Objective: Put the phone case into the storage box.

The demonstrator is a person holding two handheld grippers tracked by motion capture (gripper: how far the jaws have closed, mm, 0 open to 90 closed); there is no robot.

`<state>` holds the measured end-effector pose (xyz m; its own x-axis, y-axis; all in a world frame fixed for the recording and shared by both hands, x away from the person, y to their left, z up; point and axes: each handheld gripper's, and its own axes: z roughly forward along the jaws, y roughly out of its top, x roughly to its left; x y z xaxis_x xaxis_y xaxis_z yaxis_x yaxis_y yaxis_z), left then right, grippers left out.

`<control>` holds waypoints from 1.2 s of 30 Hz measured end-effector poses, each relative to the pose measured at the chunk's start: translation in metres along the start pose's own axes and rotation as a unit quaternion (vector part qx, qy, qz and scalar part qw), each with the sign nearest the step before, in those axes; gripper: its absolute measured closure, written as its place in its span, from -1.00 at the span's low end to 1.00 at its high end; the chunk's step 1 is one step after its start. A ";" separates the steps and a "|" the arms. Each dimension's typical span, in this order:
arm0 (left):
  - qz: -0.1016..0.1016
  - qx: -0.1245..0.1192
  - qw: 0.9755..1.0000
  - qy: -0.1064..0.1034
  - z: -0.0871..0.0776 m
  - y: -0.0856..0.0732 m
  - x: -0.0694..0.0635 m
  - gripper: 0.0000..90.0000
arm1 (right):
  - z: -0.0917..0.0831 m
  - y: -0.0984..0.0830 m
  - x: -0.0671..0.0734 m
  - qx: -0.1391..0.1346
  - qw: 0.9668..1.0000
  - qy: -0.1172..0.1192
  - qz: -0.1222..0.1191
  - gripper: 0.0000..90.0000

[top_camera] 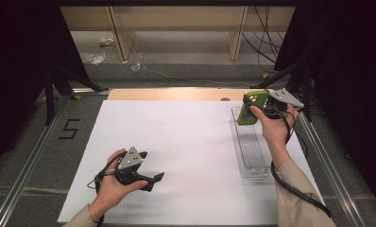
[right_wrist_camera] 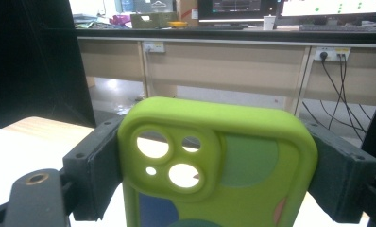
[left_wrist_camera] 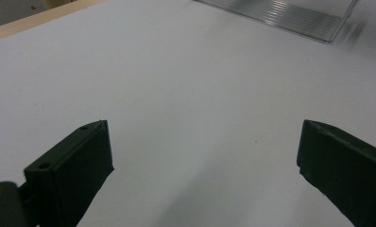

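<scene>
The green phone case (top_camera: pixel 252 107) is held in the right tongs (top_camera: pixel 258 108), whose jaws press on its two long edges, and in the high view it hangs in the air over the far end of a clear plastic tray (top_camera: pixel 249 151) that lies lengthwise just below and toward the person from those tongs. The left tongs (top_camera: pixel 155 181) rest low over the white counter (top_camera: pixel 176 142), well apart from the tray, with their jaws spread and nothing between them. A hand-drawn "5" (top_camera: pixel 69 128) on the grey floor mat beyond the left tongs is the one piece of writing that can be read there. In the left gripper view the left tongs (left_wrist_camera: pixel 202 151) stand wide open over bare white counter (left_wrist_camera: pixel 186 85), and the ribbed end of the tray (left_wrist_camera: pixel 290 16) lies ahead of them, well off. In the right gripper view the phone case (right_wrist_camera: pixel 224 161) sits upright between the two black jaws of the right tongs (right_wrist_camera: pixel 214 165), camera cut-outs toward the lens, with dull green, blue and pink patches but no brand or lettering to be made out; the screens on the desk behind are too small to read. I judge the pick-up done and the carry nearly so: setting the case down into the tray and letting go are left.
</scene>
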<state>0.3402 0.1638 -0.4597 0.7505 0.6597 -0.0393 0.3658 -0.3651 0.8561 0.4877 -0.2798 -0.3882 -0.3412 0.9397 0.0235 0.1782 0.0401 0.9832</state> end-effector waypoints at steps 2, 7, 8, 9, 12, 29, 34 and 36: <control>0.000 0.000 1.000 -0.001 0.000 0.000 0.000 -0.92 | 0.001 0.000 0.000 0.000 1.000 0.001 0.000 -0.63; -0.001 0.000 1.000 0.000 0.000 0.000 0.000 -0.92 | 0.002 0.001 0.001 -0.001 1.000 0.000 0.002 -0.63; -0.001 0.000 1.000 0.000 0.000 0.000 0.000 -0.92 | 0.002 0.001 0.001 -0.001 1.000 0.000 0.001 -0.63; -0.002 0.000 1.000 0.000 0.000 0.000 0.000 -0.92 | 0.002 0.001 0.001 -0.001 1.000 0.000 0.001 -0.63; -0.001 0.000 1.000 0.000 0.000 0.000 0.000 -0.92 | 0.003 -0.001 0.002 0.001 1.000 -0.002 -0.002 -0.62; -0.004 -0.001 1.000 -0.001 -0.001 0.000 0.001 -0.92 | 0.011 -0.002 0.002 0.007 1.000 -0.013 -0.001 -0.62; -0.004 -0.002 1.000 -0.001 -0.001 0.000 0.001 -0.92 | 0.014 0.002 0.003 0.006 1.000 -0.015 -0.004 -0.62; -0.004 -0.002 1.000 -0.001 -0.001 0.000 0.001 -0.92 | 0.015 0.003 0.003 0.007 1.000 -0.015 -0.004 -0.62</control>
<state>0.3402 0.1652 -0.4592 0.7490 0.6609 -0.0473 0.3694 -0.3571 0.8579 0.5006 -0.2715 -0.3879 -0.3146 0.9492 0.0090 0.1882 0.0531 0.9807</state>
